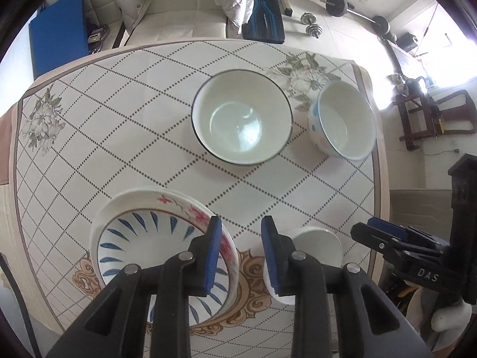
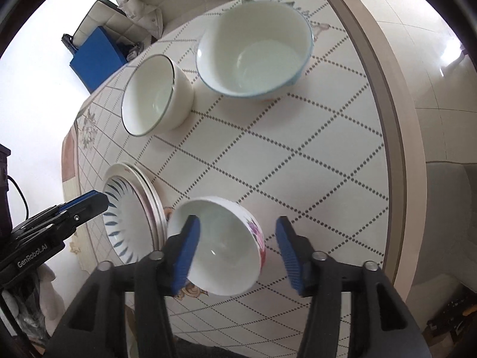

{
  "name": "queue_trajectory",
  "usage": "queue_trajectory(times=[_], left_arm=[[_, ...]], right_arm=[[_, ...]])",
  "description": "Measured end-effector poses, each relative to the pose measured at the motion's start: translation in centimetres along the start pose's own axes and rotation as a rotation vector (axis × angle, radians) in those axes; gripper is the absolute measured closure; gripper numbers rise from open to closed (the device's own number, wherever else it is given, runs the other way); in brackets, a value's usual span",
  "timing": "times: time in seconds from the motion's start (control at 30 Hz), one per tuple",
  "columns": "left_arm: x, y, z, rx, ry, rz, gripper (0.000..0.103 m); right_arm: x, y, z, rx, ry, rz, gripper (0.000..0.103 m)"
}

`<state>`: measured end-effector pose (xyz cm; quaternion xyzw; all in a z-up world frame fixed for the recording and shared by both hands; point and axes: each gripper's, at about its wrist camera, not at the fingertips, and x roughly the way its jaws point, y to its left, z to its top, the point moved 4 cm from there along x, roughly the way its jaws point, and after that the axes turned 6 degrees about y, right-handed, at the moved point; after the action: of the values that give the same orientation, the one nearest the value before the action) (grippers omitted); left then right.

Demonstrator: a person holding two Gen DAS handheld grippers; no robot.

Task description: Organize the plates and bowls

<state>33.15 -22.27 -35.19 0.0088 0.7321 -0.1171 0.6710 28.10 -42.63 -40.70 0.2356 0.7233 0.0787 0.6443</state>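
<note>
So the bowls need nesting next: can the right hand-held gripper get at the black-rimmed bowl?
Probably yes: the right hand-held gripper is open, and bare tablecloth lies before the black-rimmed bowl.

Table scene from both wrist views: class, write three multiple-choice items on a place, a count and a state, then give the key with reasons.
1. Where does the blue-leaf dish sit?
A. on the stacked plates
B. in a bowl
C. on the floor

2. How many bowls stand on the tablecloth?
A. one
B. three
C. five

3. How is the right tool?
A. shut tight
B. open
C. out of view

Key: A, plate rims show beneath it; B, black-rimmed bowl, blue-rimmed bowl, flowered bowl; B, a wide gap separates its fingers.
</note>
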Motion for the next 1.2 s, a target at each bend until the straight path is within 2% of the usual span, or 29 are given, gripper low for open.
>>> queue_trajectory(times=[0.17, 0.37, 0.6, 0.87, 1.03, 1.2], left_arm=[[0.3, 1.7, 4.0, -0.019, -0.012, 0.03, 0.078], [1.6, 2.8, 8.0, -0.001, 0.01, 0.046, 0.078], [4.1, 3.1, 12.0, 0.112, 0.061, 0.124, 0.078], [6.8, 2.4, 14.0, 0.204, 0.122, 0.134, 0.078], [8.8, 2.1, 14.4, 0.218, 0.175, 0.112, 0.078], [9.9, 2.2, 14.7, 0.209, 0.188, 0.073, 0.078]], right_arm=[[-0.8, 2.0, 3.4, 0.041, -0.03, 0.069, 0.039], [0.8, 4.6, 6.6, 0.086, -0.035, 0.129, 0.039], [3.3, 6.5, 9.4, 0.124, -0.036, 0.084, 0.039], [5.4, 7.8, 11.8, 0.168, -0.008, 0.104, 0.04], [6.6, 8.3, 12.4, 0.177, 0.012, 0.1, 0.041], [7.7, 8.6, 12.9, 0.175, 0.038, 0.096, 0.056]])
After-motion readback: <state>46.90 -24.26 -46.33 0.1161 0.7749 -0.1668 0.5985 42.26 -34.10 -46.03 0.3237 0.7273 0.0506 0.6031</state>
